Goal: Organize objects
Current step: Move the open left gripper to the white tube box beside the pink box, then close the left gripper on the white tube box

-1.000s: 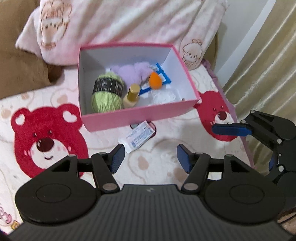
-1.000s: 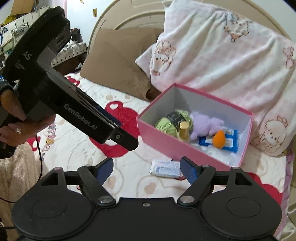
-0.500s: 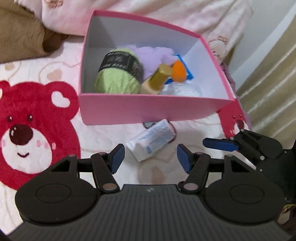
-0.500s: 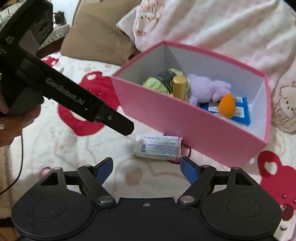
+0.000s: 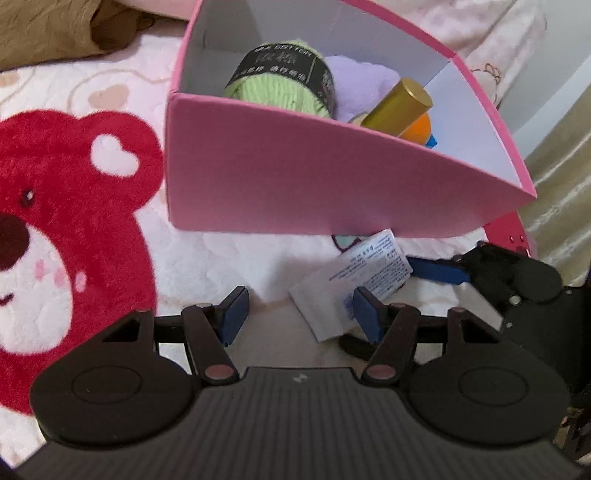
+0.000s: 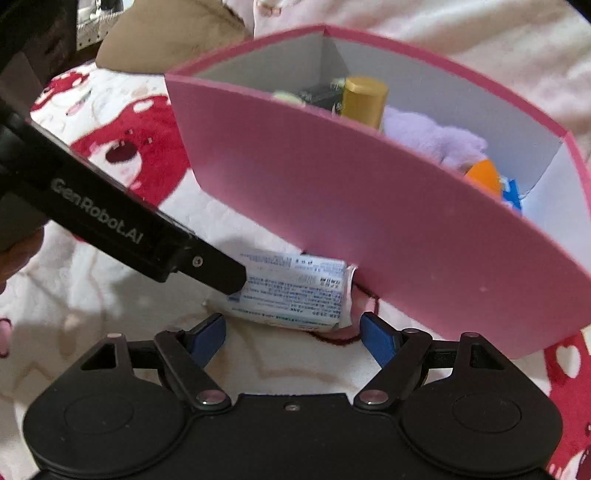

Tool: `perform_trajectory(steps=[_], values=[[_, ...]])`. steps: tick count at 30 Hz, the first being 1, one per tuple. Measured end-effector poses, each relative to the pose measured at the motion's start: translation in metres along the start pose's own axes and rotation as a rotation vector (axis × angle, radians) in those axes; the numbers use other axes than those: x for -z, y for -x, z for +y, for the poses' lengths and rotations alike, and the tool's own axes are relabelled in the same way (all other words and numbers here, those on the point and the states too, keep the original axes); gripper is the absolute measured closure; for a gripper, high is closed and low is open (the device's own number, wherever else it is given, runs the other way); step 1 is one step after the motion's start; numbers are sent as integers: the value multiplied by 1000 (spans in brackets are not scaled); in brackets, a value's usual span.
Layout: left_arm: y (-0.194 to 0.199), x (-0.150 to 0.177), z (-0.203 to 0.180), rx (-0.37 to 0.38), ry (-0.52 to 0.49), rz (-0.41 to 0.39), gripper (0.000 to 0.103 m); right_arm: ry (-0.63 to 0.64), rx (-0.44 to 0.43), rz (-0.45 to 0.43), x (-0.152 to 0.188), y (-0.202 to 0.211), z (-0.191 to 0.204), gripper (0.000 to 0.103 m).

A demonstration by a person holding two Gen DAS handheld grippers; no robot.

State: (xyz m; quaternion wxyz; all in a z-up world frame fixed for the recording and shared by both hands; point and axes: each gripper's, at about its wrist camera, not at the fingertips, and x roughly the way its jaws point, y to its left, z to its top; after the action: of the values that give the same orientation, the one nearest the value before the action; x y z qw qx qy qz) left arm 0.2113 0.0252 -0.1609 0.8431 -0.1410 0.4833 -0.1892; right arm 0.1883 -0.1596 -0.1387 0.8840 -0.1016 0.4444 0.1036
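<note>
A white tissue packet (image 5: pixel 343 291) (image 6: pixel 291 291) lies flat on the bear-print blanket, just in front of the pink box (image 5: pixel 295 184) (image 6: pixel 369 206). My left gripper (image 5: pixel 300 314) hangs open low over the packet's near end; its right pad overlaps the packet and its left pad is clear of it. My right gripper (image 6: pixel 291 338) is open and wide, and the packet lies just ahead of its pads. One of the left gripper's black fingers (image 6: pixel 218 275) reaches the packet's left end. In the box are green yarn (image 5: pixel 280 88), a purple plush (image 6: pixel 432 136), a gold-capped bottle (image 5: pixel 399 103) and an orange sponge (image 6: pixel 484 177).
The box's tall front wall stands close behind the packet. A brown cushion (image 5: pixel 44 33) and a pink pillow (image 6: pixel 461 33) lie beyond the box. A red bear (image 5: pixel 55 206) is printed on the blanket at left. A curtain (image 5: pixel 565 147) hangs at the far right.
Both grippers have come down and forward toward the packet, so box and packet now look much larger. The two grippers have closed in on the packet from opposite sides. Neither jaw gap has visibly changed.
</note>
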Motion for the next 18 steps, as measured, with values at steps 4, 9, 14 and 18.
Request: perform_trajectory(steps=[4,9,14,18], values=[[-1,2,1,30,8,-21,49,-47,-5,-34,4,3,1,20],[-3,6,3,108,52,-15,66,-98,17,-57,12,11,9,34],[-5,11,-2,94,33,-44,67,-141,26,-68,21,18,11,36],[-4,13,-6,117,33,-27,67,-150,18,-56,26,27,15,31]])
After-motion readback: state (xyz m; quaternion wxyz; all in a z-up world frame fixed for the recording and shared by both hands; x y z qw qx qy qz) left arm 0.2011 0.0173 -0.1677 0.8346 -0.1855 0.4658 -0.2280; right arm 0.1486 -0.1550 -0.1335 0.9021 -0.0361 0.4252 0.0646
